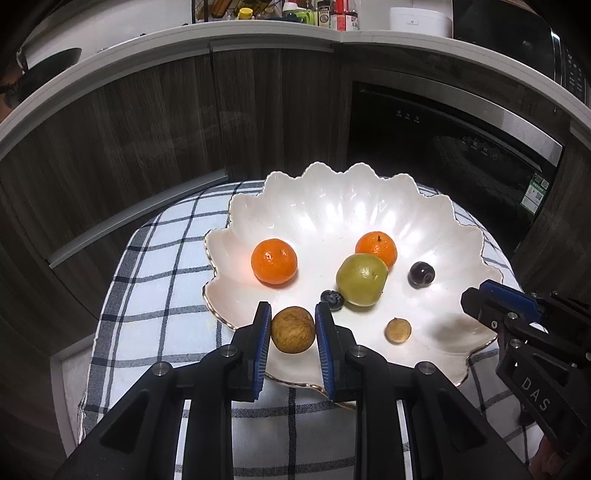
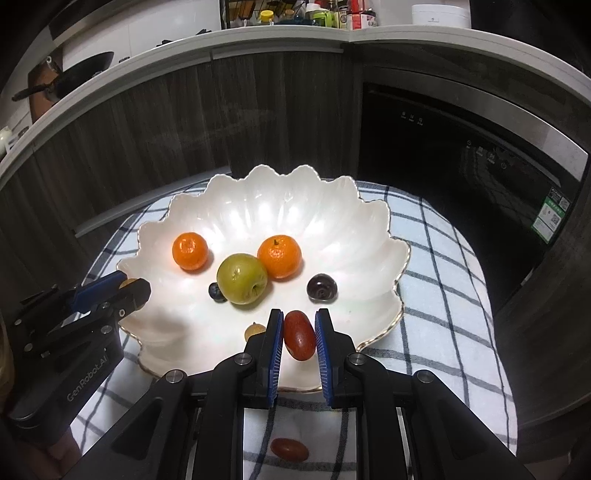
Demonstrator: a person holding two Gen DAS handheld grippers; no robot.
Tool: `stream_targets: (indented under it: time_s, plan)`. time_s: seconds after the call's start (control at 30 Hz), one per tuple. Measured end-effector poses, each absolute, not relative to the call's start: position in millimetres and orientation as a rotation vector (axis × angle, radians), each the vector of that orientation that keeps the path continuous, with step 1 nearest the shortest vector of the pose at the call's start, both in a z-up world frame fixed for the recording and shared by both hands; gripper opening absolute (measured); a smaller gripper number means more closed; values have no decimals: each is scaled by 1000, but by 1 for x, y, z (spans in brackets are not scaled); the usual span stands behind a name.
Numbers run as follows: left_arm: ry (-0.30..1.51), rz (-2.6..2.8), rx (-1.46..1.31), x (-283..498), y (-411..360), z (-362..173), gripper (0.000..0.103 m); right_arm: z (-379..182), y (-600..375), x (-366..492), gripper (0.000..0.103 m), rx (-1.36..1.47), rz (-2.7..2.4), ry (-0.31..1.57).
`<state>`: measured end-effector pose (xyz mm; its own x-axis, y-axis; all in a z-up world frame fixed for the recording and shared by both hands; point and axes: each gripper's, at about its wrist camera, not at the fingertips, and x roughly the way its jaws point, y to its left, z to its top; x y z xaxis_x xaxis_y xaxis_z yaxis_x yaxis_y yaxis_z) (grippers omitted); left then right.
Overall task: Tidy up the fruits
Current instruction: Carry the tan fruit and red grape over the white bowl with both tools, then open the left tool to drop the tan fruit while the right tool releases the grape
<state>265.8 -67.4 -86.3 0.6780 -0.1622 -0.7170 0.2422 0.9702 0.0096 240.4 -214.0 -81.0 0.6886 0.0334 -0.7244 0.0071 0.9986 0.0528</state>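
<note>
Fruits lie in the white scalloped bowl (image 1: 369,206) on my checked cloth (image 1: 155,266): two mandarins, one at the left (image 1: 274,261) and one farther back (image 1: 376,248), with a green apple (image 1: 362,279) touching the back one. A blueberry (image 1: 331,298) sits just beside the apple's left, and a dark grape (image 1: 422,274) lies apart to its right. A small brown longan (image 1: 398,330) rests nearer the front rim.

My left gripper (image 1: 293,329) is clamped on a larger brown longan (image 1: 293,329), its blue pads (image 1: 263,339) pressing both sides, over the front-left edge of the bowl. Whether that longan touches the bowl floor I cannot tell.

My right gripper (image 2: 299,335) is clamped on a red oblong fruit (image 2: 299,335), a jujube by the look of it, held over the front edge of the bowl, just beside the small longan. A second red fruit (image 2: 289,449) lies on the cloth below that gripper, outside the bowl, near me.

Behind the cloth stand dark wood cabinets (image 1: 147,122) and a black oven (image 1: 443,147) under a white counter (image 1: 258,33).
</note>
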Motion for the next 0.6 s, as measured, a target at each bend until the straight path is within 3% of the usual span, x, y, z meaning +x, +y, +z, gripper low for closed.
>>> stream_targets:
  time_s: [0.3, 0.43, 0.47, 0.5, 0.6]
  plan:
    - [811, -230, 117, 273, -70, -93, 27, -90, -215, 247, 19, 59, 19, 837]
    - [792, -207, 120, 271, -70, -90, 52, -88, -215, 249, 20, 48, 21, 833]
    - [784, -200, 125, 270, -69, -89, 55, -87, -215, 249, 24, 43, 18, 831]
    - [782, -197, 128, 270, -69, -88, 56, -86, -215, 248, 37, 39, 12, 826]
    - [776, -188, 130, 269, -67, -86, 61, -82, -219, 246, 61, 50, -12, 799]
